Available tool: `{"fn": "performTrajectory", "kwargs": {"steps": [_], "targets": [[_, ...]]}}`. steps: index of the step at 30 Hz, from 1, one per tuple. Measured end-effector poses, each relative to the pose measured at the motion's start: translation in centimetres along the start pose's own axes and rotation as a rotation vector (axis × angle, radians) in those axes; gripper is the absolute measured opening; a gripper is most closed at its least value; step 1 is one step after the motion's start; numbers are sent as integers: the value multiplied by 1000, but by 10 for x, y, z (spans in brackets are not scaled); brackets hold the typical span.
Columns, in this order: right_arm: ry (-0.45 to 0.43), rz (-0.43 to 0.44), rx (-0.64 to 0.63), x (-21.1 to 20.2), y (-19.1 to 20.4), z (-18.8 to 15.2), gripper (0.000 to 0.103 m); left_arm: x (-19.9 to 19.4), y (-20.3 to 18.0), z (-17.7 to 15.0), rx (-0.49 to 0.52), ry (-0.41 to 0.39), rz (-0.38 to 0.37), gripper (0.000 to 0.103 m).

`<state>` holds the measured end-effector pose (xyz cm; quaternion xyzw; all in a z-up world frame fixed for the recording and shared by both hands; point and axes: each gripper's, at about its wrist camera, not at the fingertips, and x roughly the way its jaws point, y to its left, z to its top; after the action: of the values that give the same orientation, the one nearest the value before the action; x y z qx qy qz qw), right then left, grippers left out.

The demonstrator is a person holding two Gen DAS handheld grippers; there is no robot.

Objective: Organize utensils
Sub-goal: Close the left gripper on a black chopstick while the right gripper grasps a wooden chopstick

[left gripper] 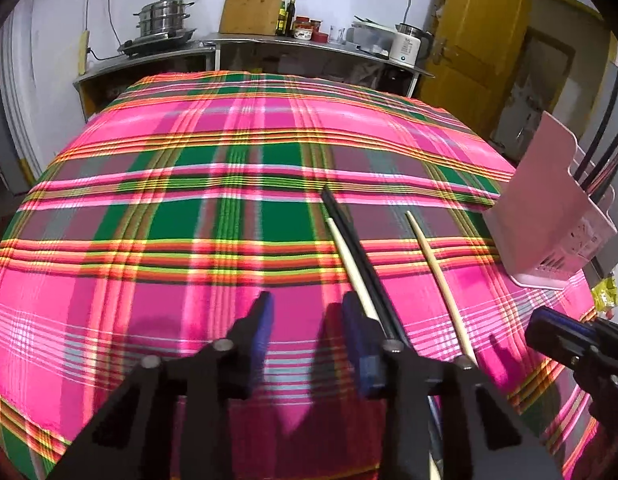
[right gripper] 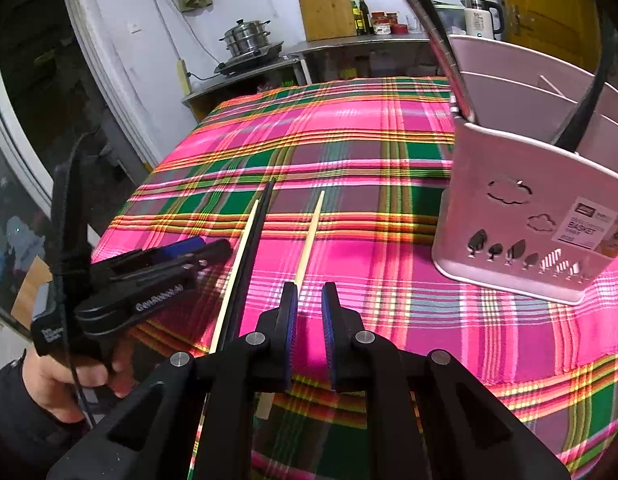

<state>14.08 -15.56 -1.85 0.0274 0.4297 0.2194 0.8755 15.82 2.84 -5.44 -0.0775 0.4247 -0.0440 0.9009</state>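
Observation:
Three chopsticks lie on the plaid tablecloth: a pale one (left gripper: 351, 266) (right gripper: 240, 256) beside a black one (left gripper: 359, 258) (right gripper: 256, 236), and another pale one (left gripper: 437, 276) (right gripper: 309, 236) to their right. My left gripper (left gripper: 307, 312) is open and empty, its right finger next to the pale and black pair. My right gripper (right gripper: 309, 300) is open with a narrow gap, empty, just right of the lone pale chopstick. A pink utensil basket (left gripper: 549, 208) (right gripper: 541, 200) stands at the right and holds dark-handled utensils (right gripper: 585, 108).
The plaid-covered table (left gripper: 229, 184) reaches back to a steel counter (left gripper: 269, 42) with a steamer pot (left gripper: 165, 16), cutting board, bottles and a kettle (left gripper: 407, 44). A yellow door (left gripper: 477, 28) is at the back right. The right gripper's body shows in the left wrist view (left gripper: 581, 340).

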Motion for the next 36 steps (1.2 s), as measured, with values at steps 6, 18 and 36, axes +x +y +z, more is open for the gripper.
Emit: {"fn": "performTrajectory", "kwargs": {"steps": [6,18,36], "targets": [[9,6,-10,9,7,3,12,7,-2,10,9,6,-10,25],[18,0,-9,17,5,8,12,30,-10,34,-11,3,-21,29],[32,3,-8,32,2,18,12,21,9,27,-26,-19,-19,31]]}}
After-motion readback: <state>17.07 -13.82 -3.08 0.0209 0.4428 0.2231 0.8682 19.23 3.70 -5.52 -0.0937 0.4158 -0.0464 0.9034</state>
